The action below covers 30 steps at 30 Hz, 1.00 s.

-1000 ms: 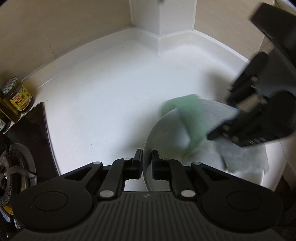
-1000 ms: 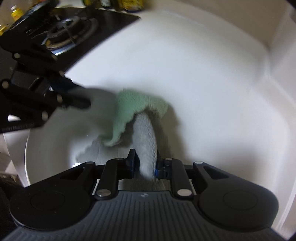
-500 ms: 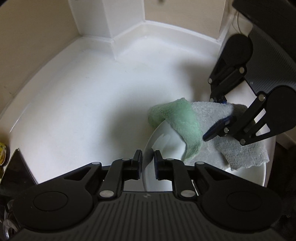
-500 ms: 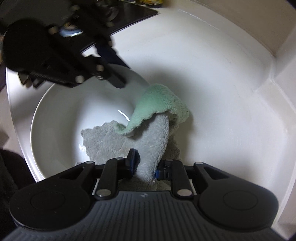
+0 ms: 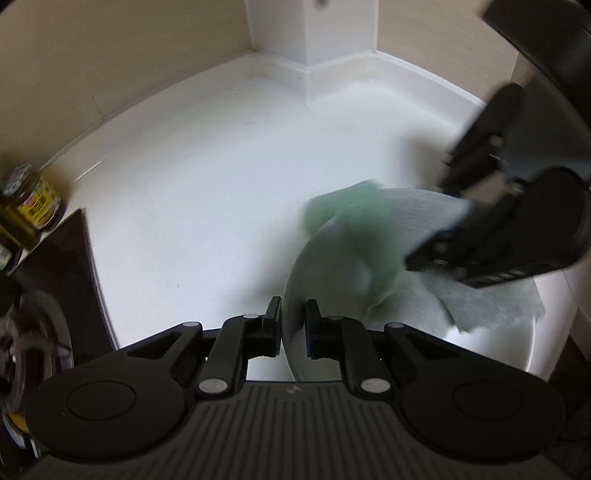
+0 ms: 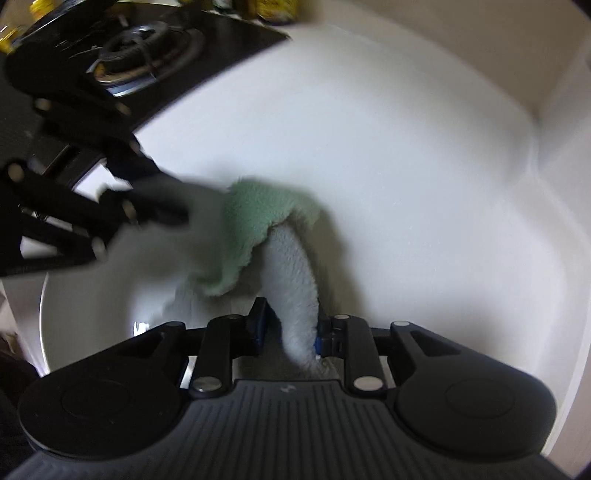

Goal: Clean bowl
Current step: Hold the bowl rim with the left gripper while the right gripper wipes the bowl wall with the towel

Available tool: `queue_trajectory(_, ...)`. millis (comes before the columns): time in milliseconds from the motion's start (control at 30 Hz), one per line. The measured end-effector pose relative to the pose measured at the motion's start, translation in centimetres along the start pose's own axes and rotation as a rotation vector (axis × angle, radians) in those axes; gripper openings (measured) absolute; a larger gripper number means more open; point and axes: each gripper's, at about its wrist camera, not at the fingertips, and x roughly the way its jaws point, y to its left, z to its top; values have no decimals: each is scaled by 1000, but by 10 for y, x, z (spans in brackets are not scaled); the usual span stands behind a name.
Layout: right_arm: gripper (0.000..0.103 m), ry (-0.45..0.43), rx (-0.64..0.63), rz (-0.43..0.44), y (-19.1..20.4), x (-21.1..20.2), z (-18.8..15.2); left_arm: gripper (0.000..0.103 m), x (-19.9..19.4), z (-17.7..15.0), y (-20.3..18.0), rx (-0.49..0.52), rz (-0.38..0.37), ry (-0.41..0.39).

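Observation:
A white bowl [image 5: 491, 354] rests tilted on the white counter. Its near rim stands between the fingers of my left gripper [image 5: 293, 314], whose jaws are closing on it. In the right wrist view the bowl [image 6: 92, 314] fills the lower left and the left gripper [image 6: 159, 210] is a blurred dark shape over its far rim. A grey and green cloth [image 6: 295, 273] runs up between the pads of my right gripper [image 6: 290, 321], whose jaws are opening, and drapes over the bowl's edge. From the left wrist the cloth [image 5: 354, 229] lies across the bowl under the right gripper [image 5: 439, 225].
A yellow-labelled jar [image 5: 31, 199] stands at the left beside a black hob [image 5: 62, 266] with a gas burner [image 6: 147, 48]. The white counter [image 5: 203, 203] ends at a beige wall with a white corner pillar [image 5: 310, 33].
The left wrist view swung right, then back left, so the jar and hob show again. The cloth has slid across the bowl with the right gripper, and both views are blurred by motion.

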Motion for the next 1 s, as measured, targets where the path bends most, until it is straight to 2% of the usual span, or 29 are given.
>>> queue_trajectory(100, 19, 15, -6, 3, 10, -11, -18, 11, -2, 3, 0, 93, -77, 0)
queue_trajectory(300, 18, -3, -81, 39, 10, -15, -29, 16, 9, 27, -11, 316, -131, 42)
queue_trajectory(400, 18, 1, -140, 49, 23, -4, -22, 16, 18, 36, -9, 337, -152, 75)
queue_trajectory(500, 18, 19, -192, 46, 28, 2, -12, 16, 18, 34, -8, 262, -129, 78)
queue_trajectory(600, 16, -11, -239, 14, 31, 2, 3, 15, 13, 24, -4, 157, -95, 58)
queue_trajectory(767, 18, -72, -211, 38, 32, 8, 24, 15, 2, 2, -1, -14, -7, 22)
queue_trajectory(900, 18, -14, -110, 13, 33, 14, 17, 15, -3, -14, 3, -145, 17, -16)
queue_trajectory(1000, 17, 15, -67, 12, 29, 11, -4, 15, -5, -18, 3, -177, 3, -29)
